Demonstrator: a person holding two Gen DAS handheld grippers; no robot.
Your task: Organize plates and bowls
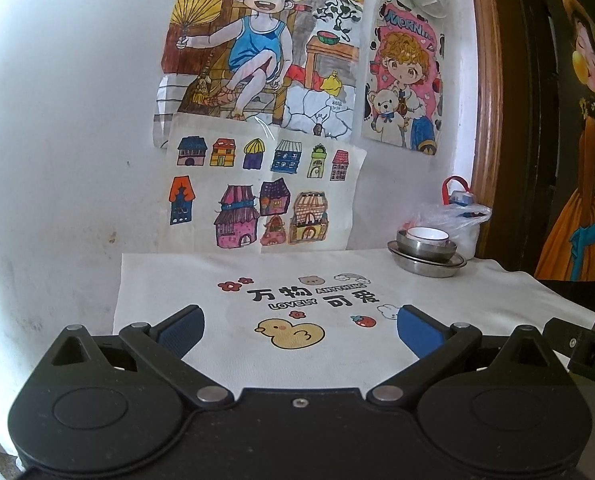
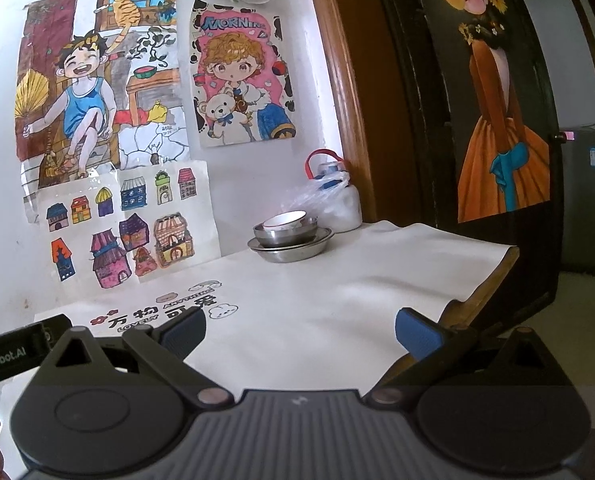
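A stack stands at the table's far right corner: a steel plate (image 1: 427,266) (image 2: 293,251) at the bottom, a steel bowl (image 1: 425,249) (image 2: 287,234) on it, and a small white bowl (image 1: 427,235) (image 2: 285,220) nested on top. My left gripper (image 1: 299,326) is open over the printed cloth, well short of the stack, with nothing between its blue pads. My right gripper (image 2: 299,330) is also open and empty, near the table's front, with the stack ahead and slightly left.
A white cloth (image 1: 297,344) (image 2: 337,300) with cartoon prints covers the table. Behind the stack stand a white jug (image 2: 343,204) with a red handle and a plastic bag (image 1: 453,216). Drawings hang on the wall (image 1: 57,140). A dark door (image 2: 497,100) is at right.
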